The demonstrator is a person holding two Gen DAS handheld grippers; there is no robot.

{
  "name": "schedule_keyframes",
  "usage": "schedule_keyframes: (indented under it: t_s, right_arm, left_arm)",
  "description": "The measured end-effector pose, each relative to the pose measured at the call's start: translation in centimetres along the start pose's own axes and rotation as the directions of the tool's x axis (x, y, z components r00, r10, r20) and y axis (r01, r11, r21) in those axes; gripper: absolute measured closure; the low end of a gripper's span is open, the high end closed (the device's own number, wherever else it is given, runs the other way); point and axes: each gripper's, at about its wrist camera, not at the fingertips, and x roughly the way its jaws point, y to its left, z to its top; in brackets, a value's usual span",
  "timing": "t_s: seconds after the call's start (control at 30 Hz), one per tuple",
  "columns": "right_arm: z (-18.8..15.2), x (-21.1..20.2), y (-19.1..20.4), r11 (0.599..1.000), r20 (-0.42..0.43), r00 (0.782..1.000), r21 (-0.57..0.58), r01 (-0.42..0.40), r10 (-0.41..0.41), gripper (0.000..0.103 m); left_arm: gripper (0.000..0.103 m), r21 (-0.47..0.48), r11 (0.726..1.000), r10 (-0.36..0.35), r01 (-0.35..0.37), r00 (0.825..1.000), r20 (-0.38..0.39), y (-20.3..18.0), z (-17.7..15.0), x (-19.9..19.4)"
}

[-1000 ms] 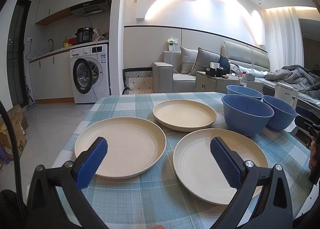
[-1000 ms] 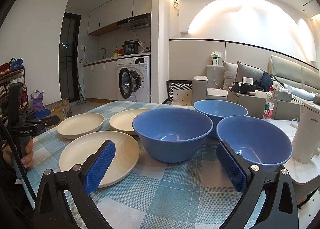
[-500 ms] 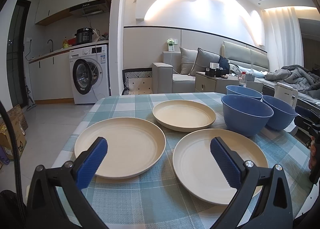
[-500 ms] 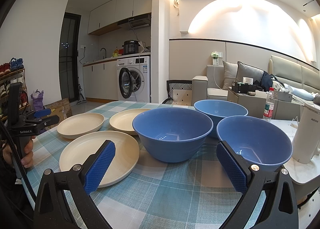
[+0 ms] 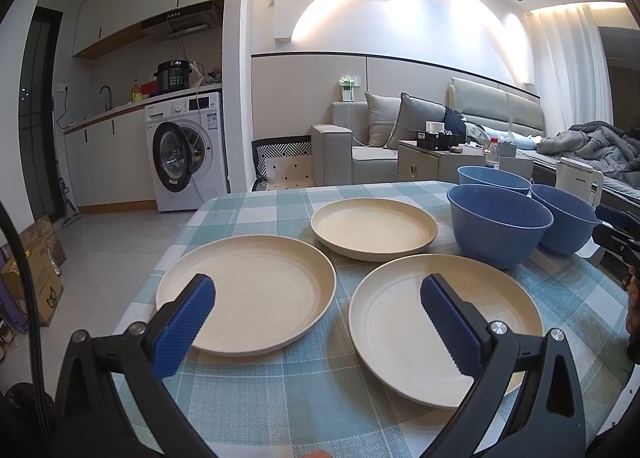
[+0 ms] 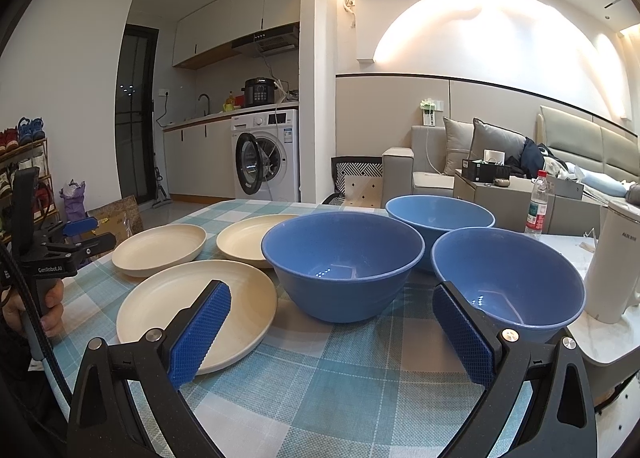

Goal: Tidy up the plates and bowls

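On the teal checked tablecloth [image 5: 248, 398], my left gripper [image 5: 318, 308] gapes empty over two cream plastic plates [image 5: 246, 304]. Right view: right gripper [image 6: 332, 332] wide, empty; round blue bowls [image 6: 342, 264] crowd together, so I might knock one.

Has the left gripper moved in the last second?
No. In its own view the left gripper frames the two near plates and the washing machine just as before.

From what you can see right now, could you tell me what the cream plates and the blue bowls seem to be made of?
Cream round plates: probably matte plastic or plant-fibre composite, judging by their dull, glare-free surface. Blue round bowls: likely semi-gloss plastic, with small ceiling-light reflections inside. Neither is certain.
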Motion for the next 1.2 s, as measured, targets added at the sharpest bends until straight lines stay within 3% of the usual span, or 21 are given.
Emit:
schedule_keyframes:
  t_s: [0.7, 1.2]
  right_arm:
    - [1.3, -0.3, 1.4, 1.000, -0.050, 0.999, -0.002, 0.000, 0.000, 0.000]
    - [1.3, -0.1, 3.6, 0.999, -0.089, 0.995, -0.019, -0.046, 0.044, 0.000]
  left_arm:
    - [0.000, -0.040, 0.999, 0.017, -0.019, 0.998, -0.053, 0.1, -0.7, -1.5]
    - [0.000, -0.072, 0.996, 0.053, -0.057, 0.997, -0.056, 1.0, -0.1, -2.5]
